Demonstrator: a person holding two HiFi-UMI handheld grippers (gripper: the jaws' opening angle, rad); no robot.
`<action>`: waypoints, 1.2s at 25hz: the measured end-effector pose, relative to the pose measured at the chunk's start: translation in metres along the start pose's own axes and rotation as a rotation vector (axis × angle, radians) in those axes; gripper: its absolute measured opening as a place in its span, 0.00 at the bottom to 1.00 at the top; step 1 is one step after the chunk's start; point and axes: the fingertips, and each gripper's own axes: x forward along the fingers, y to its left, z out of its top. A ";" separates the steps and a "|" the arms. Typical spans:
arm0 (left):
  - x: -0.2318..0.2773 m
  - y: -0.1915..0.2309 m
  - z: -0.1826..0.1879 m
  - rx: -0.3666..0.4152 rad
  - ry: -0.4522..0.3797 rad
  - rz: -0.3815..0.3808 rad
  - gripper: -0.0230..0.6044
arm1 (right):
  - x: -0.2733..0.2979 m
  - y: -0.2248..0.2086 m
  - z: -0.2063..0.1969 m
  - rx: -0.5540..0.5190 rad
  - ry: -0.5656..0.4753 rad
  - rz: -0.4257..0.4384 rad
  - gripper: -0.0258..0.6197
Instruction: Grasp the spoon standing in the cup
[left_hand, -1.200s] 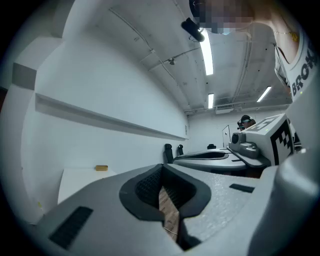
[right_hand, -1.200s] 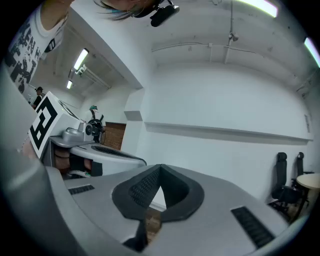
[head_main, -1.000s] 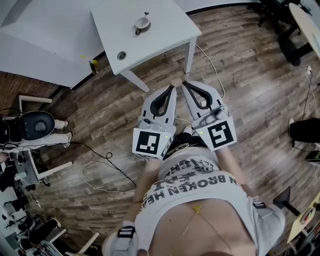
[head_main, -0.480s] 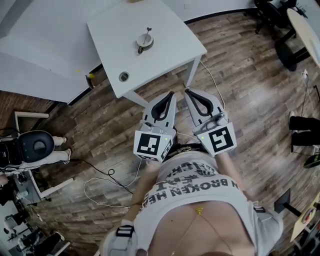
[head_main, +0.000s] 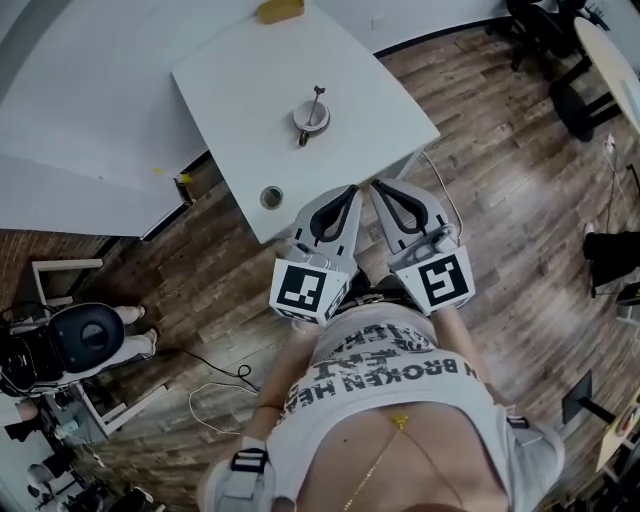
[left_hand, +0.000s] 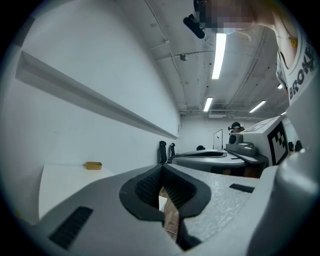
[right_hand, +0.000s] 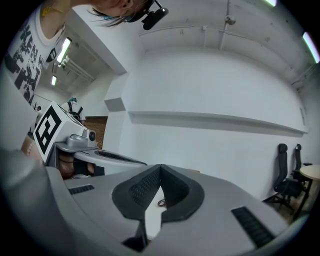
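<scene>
White table (head_main: 235, 95), cup (head_main: 311, 119) holding spoon (head_main: 317, 96), wood-plank floor (head_main: 520, 170), black chairs (head_main: 545, 25)

Head view, upper centre of the frame: the cup (head_main: 311, 118), small, round and pale, stands upright near the middle of the white desk (head_main: 230, 90). The spoon (head_main: 317, 98) stands in it, its thin handle rising past the rim toward the upper right.
</scene>
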 end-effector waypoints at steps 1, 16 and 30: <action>0.002 0.006 -0.001 0.000 0.003 -0.007 0.04 | 0.008 0.000 -0.001 0.002 0.002 0.000 0.05; 0.035 0.085 -0.002 -0.021 -0.008 0.093 0.04 | 0.101 -0.017 -0.009 -0.018 0.054 0.115 0.05; 0.158 0.163 0.014 -0.022 0.036 0.264 0.04 | 0.201 -0.116 -0.026 -0.035 0.073 0.319 0.05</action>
